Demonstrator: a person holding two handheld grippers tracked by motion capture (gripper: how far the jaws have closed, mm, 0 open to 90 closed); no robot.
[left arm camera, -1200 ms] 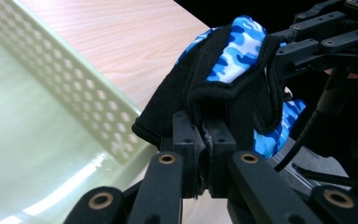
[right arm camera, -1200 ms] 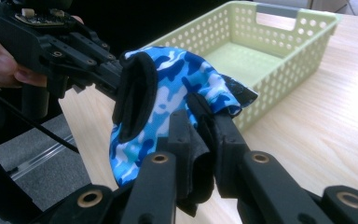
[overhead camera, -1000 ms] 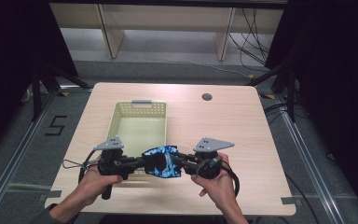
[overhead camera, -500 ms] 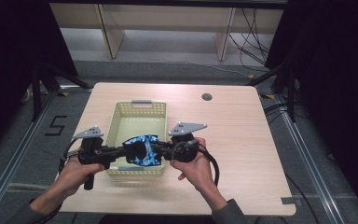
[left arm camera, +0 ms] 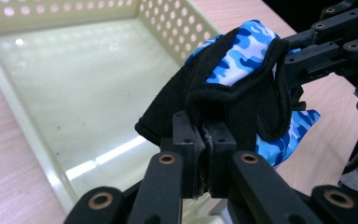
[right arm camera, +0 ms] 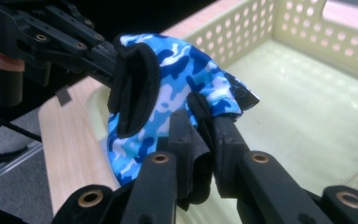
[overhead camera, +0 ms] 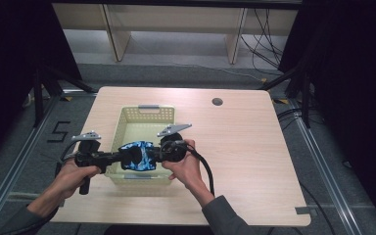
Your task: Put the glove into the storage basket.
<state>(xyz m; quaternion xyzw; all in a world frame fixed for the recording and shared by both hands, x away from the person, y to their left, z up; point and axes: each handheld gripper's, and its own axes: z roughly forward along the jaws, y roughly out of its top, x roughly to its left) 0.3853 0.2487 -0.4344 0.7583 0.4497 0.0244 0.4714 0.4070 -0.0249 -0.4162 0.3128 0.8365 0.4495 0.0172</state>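
Wooden table (overhead camera: 254, 147) with a cream basket (overhead camera: 144, 113). Both the left gripper (overhead camera: 119, 157) and right gripper (overhead camera: 159, 152) clamp a blue camouflage glove (overhead camera: 138, 156) over the basket's six o'clock rim; uneven release could snag it there.

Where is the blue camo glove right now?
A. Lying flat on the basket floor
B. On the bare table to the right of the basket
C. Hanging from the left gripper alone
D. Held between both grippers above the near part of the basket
D: the left gripper and the right gripper each pinch an edge of the glove, which hangs over the near end of the basket, clear of its floor.
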